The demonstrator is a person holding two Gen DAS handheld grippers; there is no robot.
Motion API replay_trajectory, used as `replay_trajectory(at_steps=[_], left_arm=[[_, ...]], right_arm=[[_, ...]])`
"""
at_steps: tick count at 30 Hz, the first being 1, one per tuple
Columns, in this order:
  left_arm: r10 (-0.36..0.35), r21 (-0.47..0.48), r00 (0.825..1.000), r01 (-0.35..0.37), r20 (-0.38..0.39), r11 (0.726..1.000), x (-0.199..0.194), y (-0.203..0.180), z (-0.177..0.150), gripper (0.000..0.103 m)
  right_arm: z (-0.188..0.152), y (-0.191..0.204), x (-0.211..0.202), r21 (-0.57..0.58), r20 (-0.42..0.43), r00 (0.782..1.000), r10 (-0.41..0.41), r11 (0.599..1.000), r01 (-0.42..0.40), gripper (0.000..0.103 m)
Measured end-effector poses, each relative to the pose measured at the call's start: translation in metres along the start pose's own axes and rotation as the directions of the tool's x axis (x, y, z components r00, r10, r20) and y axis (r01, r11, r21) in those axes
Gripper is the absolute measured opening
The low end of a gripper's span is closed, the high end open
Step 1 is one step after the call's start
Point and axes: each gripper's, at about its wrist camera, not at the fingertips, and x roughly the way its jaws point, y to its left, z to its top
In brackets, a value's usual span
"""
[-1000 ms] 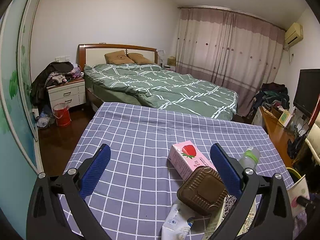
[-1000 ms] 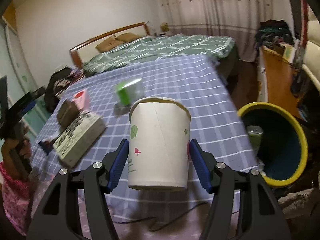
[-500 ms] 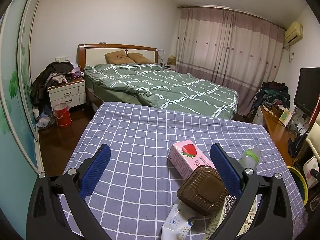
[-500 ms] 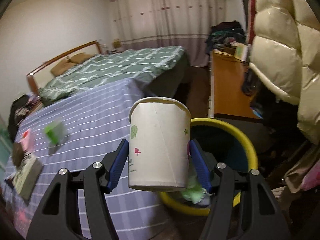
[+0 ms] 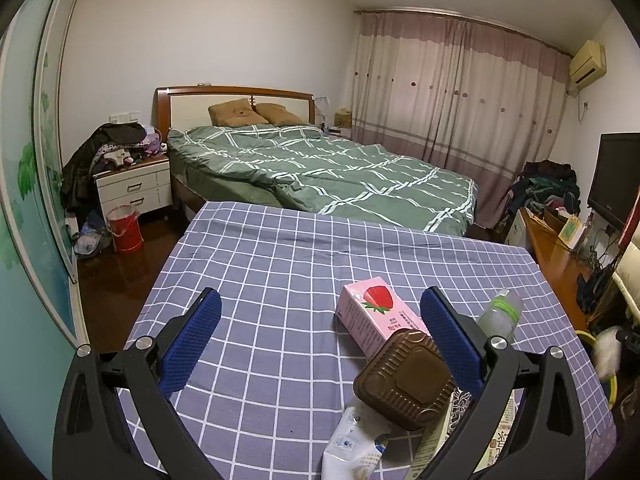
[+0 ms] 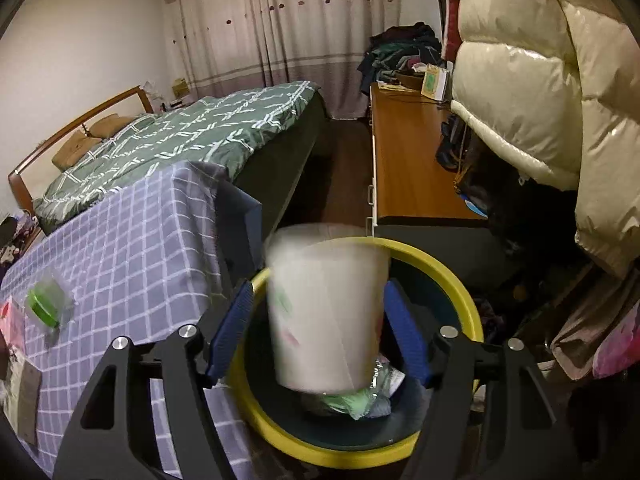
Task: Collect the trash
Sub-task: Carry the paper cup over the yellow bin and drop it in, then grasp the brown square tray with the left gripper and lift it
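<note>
Paper cup, blurred, is seen between the pads of the right tongs, directly over the yellow-rimmed bin beside the checked surface. Jaws have just been opening; gaps show on both sides, so cup is no longer gripped. Crumpled wrappers lie at bin bottom. Left tongs are held wide w/ nothing between, above pink carton, brown box & bottle.

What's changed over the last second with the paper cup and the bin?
The right tongs swung from over the table to above the yellow-rimmed bin; their jaws have just been opening, and the paper cup, blurred, sits loose between them. The left tongs and table litter stayed put.
</note>
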Motion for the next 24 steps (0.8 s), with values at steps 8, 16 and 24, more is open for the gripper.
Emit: replay_trajectory(at_steps=[8,16,24], left_arm=[[-0.016,-0.011,1.000,0.016,-0.001,1.000,0.000,0.000,0.002,0.098],[-0.040,0.008,0.999,0.040,-0.010,0.999,0.001,-0.005,0.001,0.098],[-0.157,0.103,0.983,0.167,-0.096,0.981,0.007,-0.032,-0.006,0.098]], right_arm=[[0.008,-0.008,0.019,0.039,-0.050,0.995,-0.080,0.996,0.082,0.075],[0.005,0.039,-0.018,0.055,0.070,0.990,0.125,0.990,-0.129,0.082],[-0.012,0.093,-0.021,-0.122,0.097,0.979,0.178,0.979,-0.166,0.086]])
